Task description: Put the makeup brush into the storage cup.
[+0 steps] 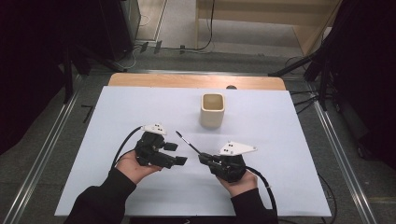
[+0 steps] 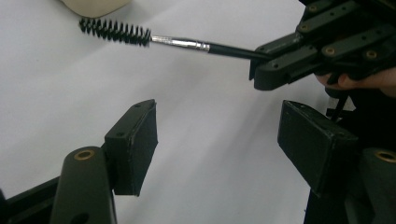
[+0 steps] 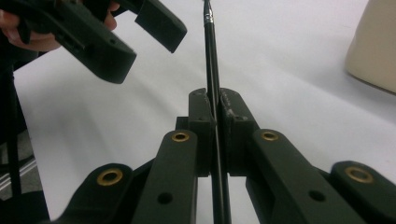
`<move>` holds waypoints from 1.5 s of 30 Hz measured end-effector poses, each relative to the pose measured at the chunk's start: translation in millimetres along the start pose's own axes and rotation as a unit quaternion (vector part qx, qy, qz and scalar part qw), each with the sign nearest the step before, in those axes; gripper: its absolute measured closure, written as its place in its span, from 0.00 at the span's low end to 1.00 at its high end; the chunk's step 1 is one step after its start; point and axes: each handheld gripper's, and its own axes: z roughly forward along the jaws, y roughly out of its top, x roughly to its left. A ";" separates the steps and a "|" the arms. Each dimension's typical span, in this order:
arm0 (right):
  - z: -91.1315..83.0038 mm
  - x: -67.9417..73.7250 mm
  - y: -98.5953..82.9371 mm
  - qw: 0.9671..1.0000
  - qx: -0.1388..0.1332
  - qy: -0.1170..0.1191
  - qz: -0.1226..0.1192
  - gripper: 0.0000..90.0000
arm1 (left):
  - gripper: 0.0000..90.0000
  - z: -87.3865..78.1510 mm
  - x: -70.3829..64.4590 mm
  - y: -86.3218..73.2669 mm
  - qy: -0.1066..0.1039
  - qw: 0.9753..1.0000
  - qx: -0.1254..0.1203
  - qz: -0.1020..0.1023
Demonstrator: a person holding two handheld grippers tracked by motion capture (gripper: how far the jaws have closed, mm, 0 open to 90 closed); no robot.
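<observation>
Your right gripper [image 1: 204, 158] has its jaws pressed together on the black handle of the brush [image 1: 188, 143]; in the right gripper view the thin handle [image 3: 211, 60] runs straight up out of the seam between the two pads. From the jaws the brush reaches forward and away, its silver ferrule and dark spiral bristles [image 2: 115, 31] out past the jaw tips, ending near the foot of the cream cup [image 1: 212, 110] without touching it. Your left gripper [image 1: 175, 153] stands with its jaws spread wide and nothing between them; only the white table sheet [image 2: 210, 140] shows in the gap. The brush handle passes just beyond those open jaws, above their tips in the left gripper view, and apart from both pads
</observation>
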 end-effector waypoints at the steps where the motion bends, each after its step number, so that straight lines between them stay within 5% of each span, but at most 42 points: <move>1: 0.6 2.3 -1.5 1.000 -0.002 -0.002 0.000 0.95 | 0.33 -0.2 -0.5 -0.6 0.001 1.000 -0.002 -0.002; 18: -3.2 7.5 -28.4 0.997 -0.053 -0.009 0.052 0.95 | 0.34 0.1 -3.0 -5.2 0.005 0.999 -0.035 -0.020; 28: 6.1 1.3 -40.1 0.987 -0.093 0.037 0.129 0.95 | 0.34 0.1 -4.3 -4.2 0.005 0.998 -0.052 -0.032; 38: 11.7 2.8 -38.9 0.983 -0.120 0.032 0.135 0.95 | 0.38 0.0 -5.7 -2.2 -0.010 0.995 -0.075 -0.067; 45: 11.6 7.7 -37.2 0.984 -0.132 0.019 0.120 0.95 | 0.43 0.4 -2.3 0.0 -0.017 0.991 -0.087 -0.103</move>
